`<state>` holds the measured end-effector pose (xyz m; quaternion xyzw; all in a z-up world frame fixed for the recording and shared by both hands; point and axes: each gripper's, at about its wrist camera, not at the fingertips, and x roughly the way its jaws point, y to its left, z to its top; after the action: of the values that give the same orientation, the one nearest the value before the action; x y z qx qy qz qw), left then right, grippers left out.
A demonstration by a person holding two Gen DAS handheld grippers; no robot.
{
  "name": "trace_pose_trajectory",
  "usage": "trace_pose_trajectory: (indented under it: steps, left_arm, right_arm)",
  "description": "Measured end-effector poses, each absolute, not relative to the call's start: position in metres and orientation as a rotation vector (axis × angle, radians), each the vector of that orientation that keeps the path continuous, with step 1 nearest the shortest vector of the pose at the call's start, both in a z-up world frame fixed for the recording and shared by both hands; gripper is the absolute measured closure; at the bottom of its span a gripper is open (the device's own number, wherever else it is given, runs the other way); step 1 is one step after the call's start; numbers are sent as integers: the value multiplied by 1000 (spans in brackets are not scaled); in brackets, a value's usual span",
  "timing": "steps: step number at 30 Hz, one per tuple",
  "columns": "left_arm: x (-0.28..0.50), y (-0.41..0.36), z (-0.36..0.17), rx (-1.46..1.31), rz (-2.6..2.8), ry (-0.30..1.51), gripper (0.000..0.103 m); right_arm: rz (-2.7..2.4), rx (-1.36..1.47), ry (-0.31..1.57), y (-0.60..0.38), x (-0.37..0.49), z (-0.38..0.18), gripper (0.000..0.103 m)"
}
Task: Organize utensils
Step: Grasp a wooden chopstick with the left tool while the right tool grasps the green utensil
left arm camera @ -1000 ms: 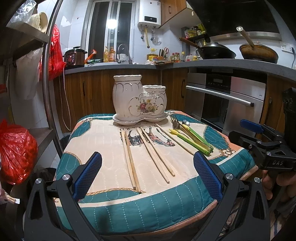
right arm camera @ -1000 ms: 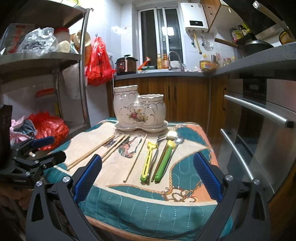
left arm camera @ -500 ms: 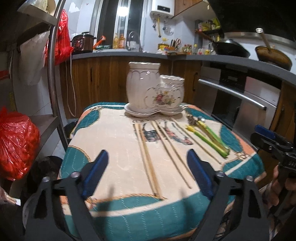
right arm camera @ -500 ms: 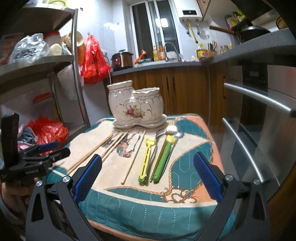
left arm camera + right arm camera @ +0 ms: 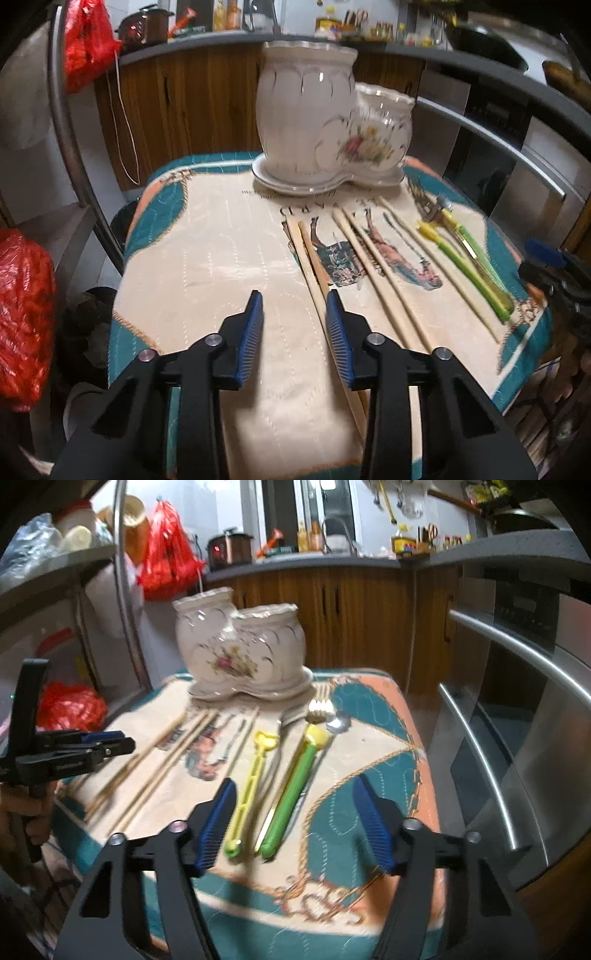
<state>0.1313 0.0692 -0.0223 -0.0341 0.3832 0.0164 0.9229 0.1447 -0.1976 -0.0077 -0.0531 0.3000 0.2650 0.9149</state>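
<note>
A white two-pot ceramic holder (image 5: 328, 136) stands at the far side of the cloth-covered table (image 5: 207, 251); it also shows in the right wrist view (image 5: 240, 653). Several wooden chopsticks (image 5: 373, 266) lie in the middle. A yellow-handled utensil (image 5: 253, 775), a green-handled one (image 5: 295, 786), a fork (image 5: 319, 701) and a spoon (image 5: 338, 722) lie to the right. My left gripper (image 5: 294, 325) is low over the cloth, partly closed and empty, just left of the leftmost chopstick pair (image 5: 314, 258). My right gripper (image 5: 295, 812) is open above the handle ends.
A metal shelf rack (image 5: 70, 147) with red bags (image 5: 22, 317) stands left of the table. An oven front with steel handles (image 5: 517, 709) is close on the right. Wooden cabinets (image 5: 177, 110) and a counter are behind.
My left gripper has moved forward and down over the table and its jaws have narrowed a lot. My right gripper has moved in over the green and yellow handles and narrowed somewhat.
</note>
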Motion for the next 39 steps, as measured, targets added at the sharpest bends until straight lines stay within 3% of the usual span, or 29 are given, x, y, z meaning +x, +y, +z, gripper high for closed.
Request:
trace_pose_trajectory:
  steps: [13, 17, 36, 39]
  left_arm:
    - [135, 68, -30, -48, 2, 814, 70]
    - [135, 71, -29, -62, -6, 818, 71]
    - [177, 56, -20, 86, -22, 1025, 71]
    - [179, 56, -19, 83, -21, 1051, 71]
  right_arm:
    - [560, -164, 825, -169, 208, -23, 70]
    - [556, -146, 854, -167, 214, -18, 87]
    - [520, -330, 1037, -154, 241, -17, 88]
    - [533, -323, 1051, -157, 242, -15, 92]
